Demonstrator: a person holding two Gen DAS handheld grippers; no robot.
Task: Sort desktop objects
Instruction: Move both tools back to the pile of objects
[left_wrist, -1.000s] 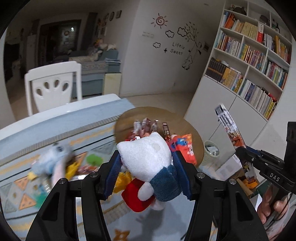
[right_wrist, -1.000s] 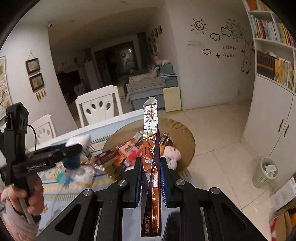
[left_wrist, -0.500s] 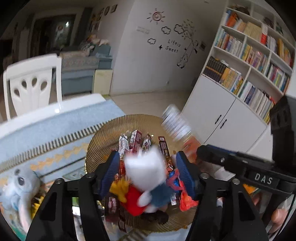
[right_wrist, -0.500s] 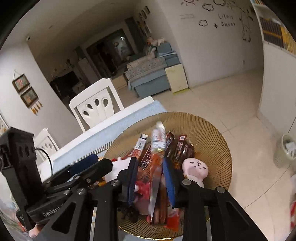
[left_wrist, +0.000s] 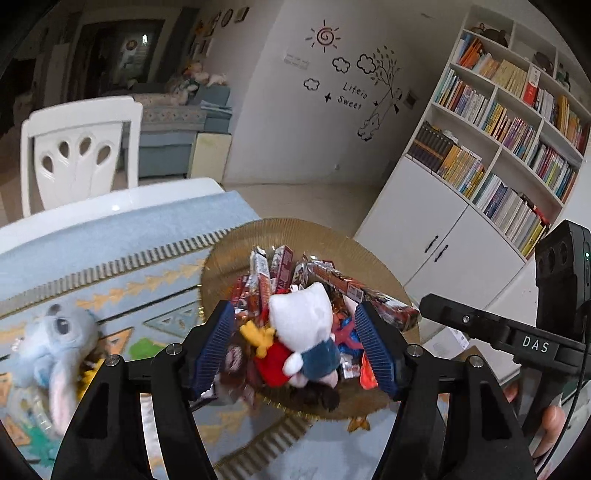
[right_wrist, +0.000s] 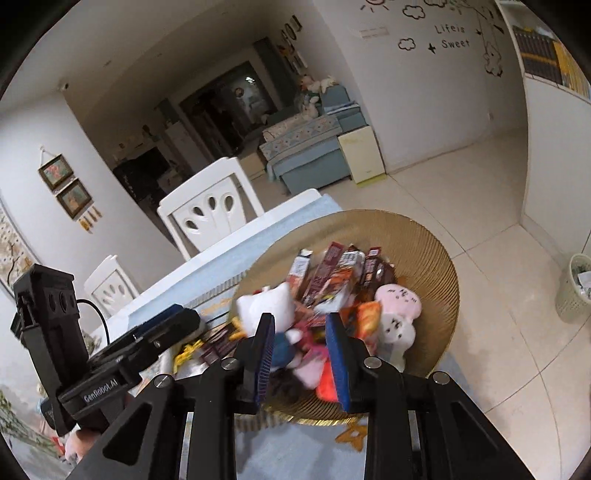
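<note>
A golden ribbed bowl (left_wrist: 295, 230) (right_wrist: 424, 251) stands at the table's end, piled with snack packs and toys. A white cat plush (left_wrist: 299, 321) (right_wrist: 266, 306) in red and blue lies on the pile. My left gripper (left_wrist: 295, 347) hangs just above it, open, and its blue pads stand clear of the plush on both sides. A long snack box (left_wrist: 364, 293) (right_wrist: 338, 282) lies in the bowl. My right gripper (right_wrist: 301, 354) is open over the near rim with nothing pressed between its pads. Each gripper shows at the edge of the other's view.
A blue big-eared plush (left_wrist: 55, 332) lies on the patterned blue tablecloth (left_wrist: 110, 251) to the left. A pink plush (right_wrist: 397, 306) sits in the bowl. White chairs (left_wrist: 81, 147) stand behind the table, with a bookshelf (left_wrist: 498, 122) and a wastebasket (right_wrist: 576, 288) at the right.
Both grippers came forward and down over the bowl. The left one opened and dropped the white cat plush. The right one opened and let the long snack box fall into the bowl.
</note>
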